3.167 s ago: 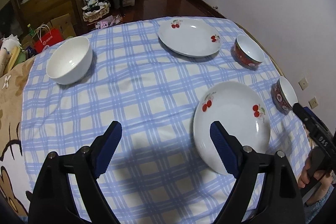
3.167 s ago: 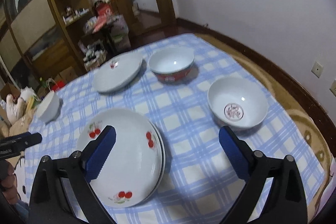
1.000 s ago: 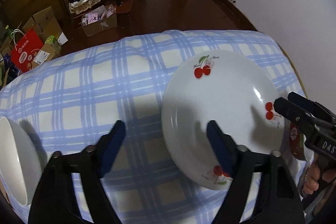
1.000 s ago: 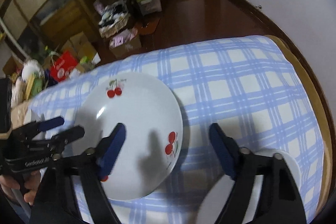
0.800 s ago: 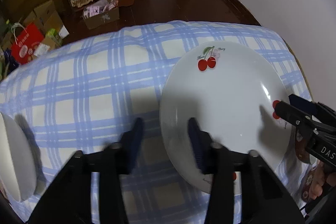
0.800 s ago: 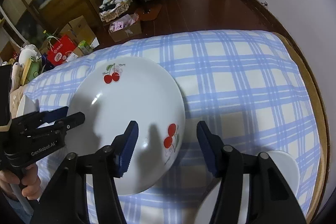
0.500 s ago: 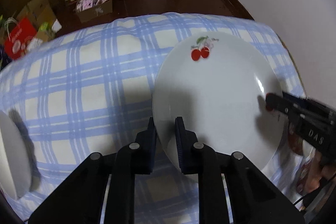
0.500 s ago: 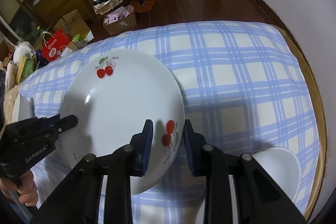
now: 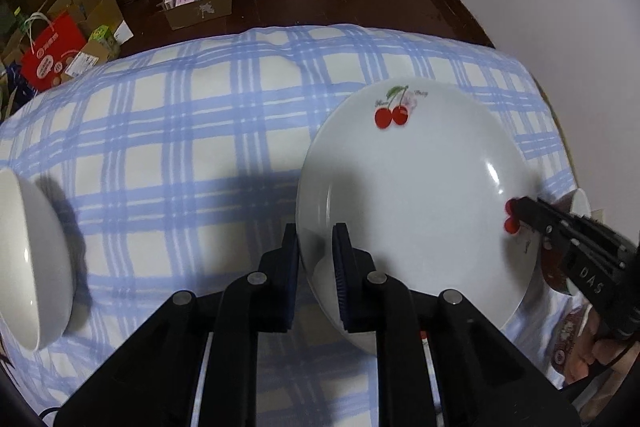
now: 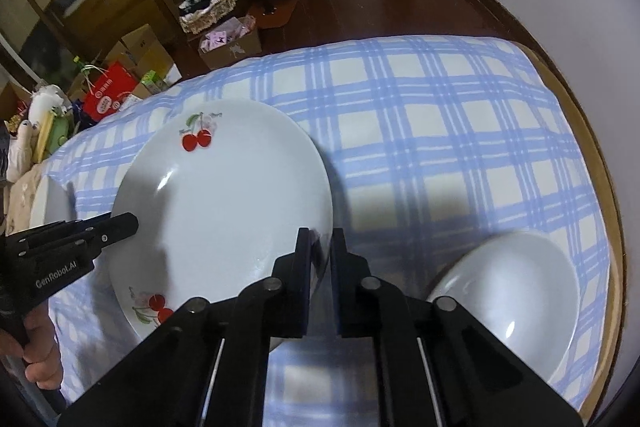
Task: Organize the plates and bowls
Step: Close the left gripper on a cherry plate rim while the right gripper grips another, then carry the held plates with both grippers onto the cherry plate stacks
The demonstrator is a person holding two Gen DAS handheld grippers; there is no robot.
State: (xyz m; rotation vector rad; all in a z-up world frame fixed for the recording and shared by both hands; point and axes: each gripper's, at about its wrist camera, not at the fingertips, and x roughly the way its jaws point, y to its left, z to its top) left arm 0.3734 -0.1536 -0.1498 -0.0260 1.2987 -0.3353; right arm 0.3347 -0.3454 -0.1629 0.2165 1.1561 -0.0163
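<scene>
Blue-and-white checked cloth (image 9: 192, 147) covers the round counter, with dark wooden flooring and cardboard boxes (image 9: 200, 7) beyond its far edge. On it lies the cherry-print plate (image 9: 408, 187), gripped from both sides at once. The left gripper (image 9: 316, 259) has its jaws nearly closed on the plate's near-left rim, and the right gripper (image 10: 320, 259) has its jaws pinched on the opposite rim, close to a cherry motif. Whether the plate is already clear of the cloth cannot be told. A plain white bowl (image 9: 28, 263) stands well apart at the left edge of the left wrist view, and another white bowl (image 10: 508, 299) sits near the plate at lower right in the right wrist view.

Glazed ceramic of this kind is likely stiff, fairly heavy for a rim pinch, slick and breakable. The thin sloping rim is the only place to take hold, and two opposed grips should keep it level; uneven lifting could let it slide out of the pads.

A second ago both pairs of jaws stood wide open above the plate; since then they have closed onto its rim. Three seconds ago both grippers hovered open over a table with two plates and several bowls.
</scene>
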